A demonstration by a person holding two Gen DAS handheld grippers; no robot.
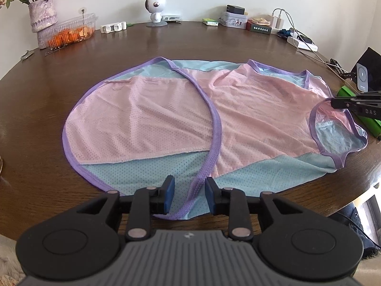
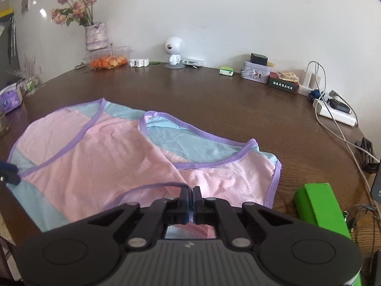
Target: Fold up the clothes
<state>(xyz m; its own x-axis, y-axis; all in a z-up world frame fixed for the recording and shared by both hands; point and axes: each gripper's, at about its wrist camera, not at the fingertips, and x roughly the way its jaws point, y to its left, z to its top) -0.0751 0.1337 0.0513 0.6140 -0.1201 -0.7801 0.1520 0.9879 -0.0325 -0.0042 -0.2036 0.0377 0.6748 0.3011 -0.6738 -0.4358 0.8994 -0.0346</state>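
A pink and light-blue mesh garment with purple trim lies spread on the dark wooden table. My left gripper is open at the garment's near edge, its blue pads on either side of the purple trim strip. My right gripper is shut on the purple trim of an armhole and lifts it slightly. In the left wrist view the right gripper shows at the far right, pinching that armhole edge. The garment also fills the right wrist view.
Along the table's back edge stand a vase of flowers, a plastic box of orange fruit, a white robot figurine, tins and boxes, chargers and cables. A green object lies at the right.
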